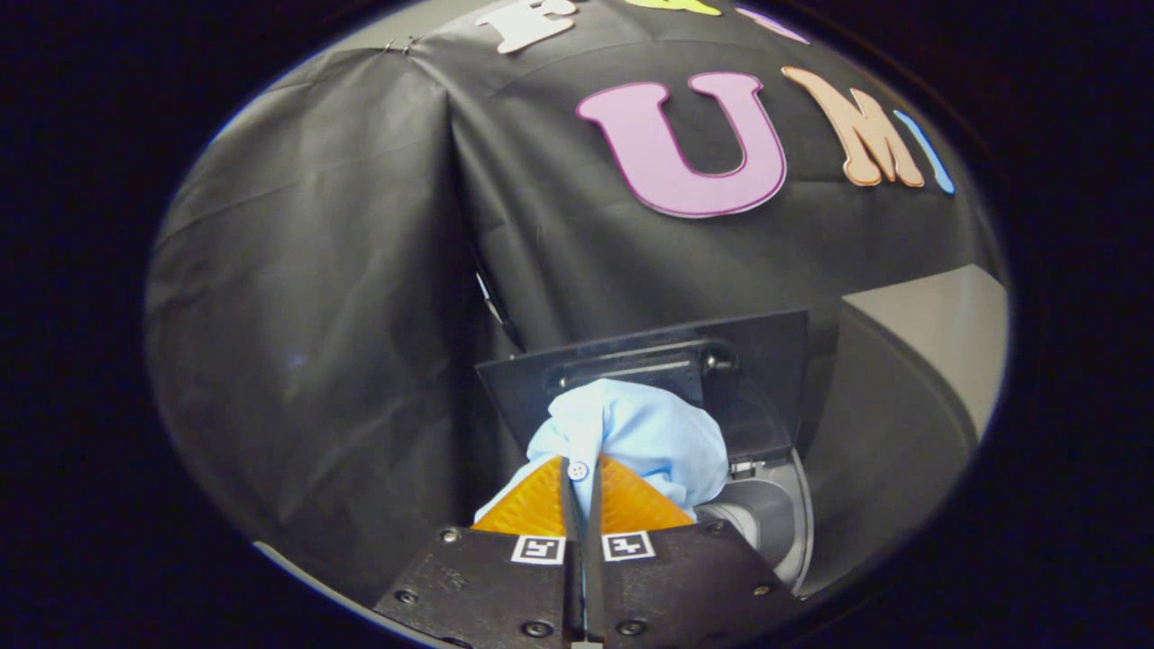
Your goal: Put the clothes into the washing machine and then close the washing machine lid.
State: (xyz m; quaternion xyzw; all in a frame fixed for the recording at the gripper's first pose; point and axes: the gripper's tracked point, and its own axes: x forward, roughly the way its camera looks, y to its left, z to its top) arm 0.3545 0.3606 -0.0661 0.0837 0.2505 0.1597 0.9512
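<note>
Two fingers of the gripper (577,478) pinch a pale blue shirt (640,437) tight at lower centre, the washing machine's raised lid (748,361) just beyond.

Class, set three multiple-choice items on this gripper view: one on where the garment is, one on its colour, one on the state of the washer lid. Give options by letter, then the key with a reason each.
1. Where is the garment?
A. Lying on the floor
B. Pinched between the fingers of the gripper
C. Hanging on the booth wall

2. What colour is the garment?
A. Light blue
B. Red
C. Dark green

3. How does the washer lid stand?
A. Shut flat
B. Taken off and lying aside
C. Raised open

Key:
1 B: both fingers close on the cloth, with a button showing in the narrow gap between them.
2 A: the bunched cloth ahead of the fingers is pale blue.
3 C: the dark lid stands up just beyond the garment, above the washer rim.
</note>
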